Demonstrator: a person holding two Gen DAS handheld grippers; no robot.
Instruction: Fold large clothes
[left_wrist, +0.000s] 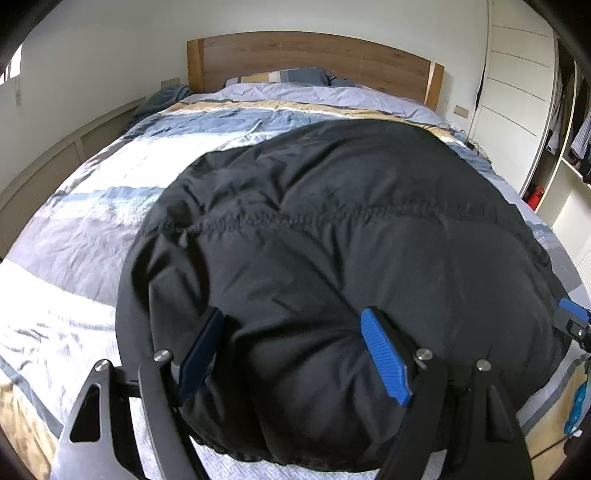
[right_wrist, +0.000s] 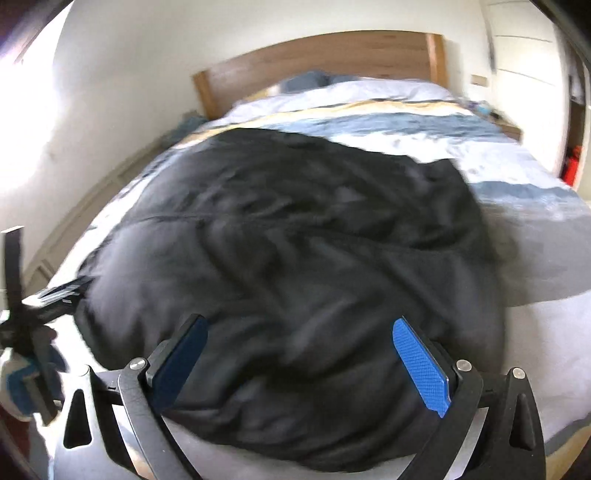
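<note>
Two grippers sit at the near edge of a black puffy jacket (left_wrist: 332, 229), each with its fingers spread wide. The left gripper (left_wrist: 295, 354) has a bulge of the hem between its blue pads (left_wrist: 384, 354); the right gripper (right_wrist: 301, 363), in a blurred view, seems placed likewise. Beyond the fingers, the jacket lies across a striped bedspread (left_wrist: 110, 192), with a wooden headboard (left_wrist: 314, 55) farthest off.
</note>
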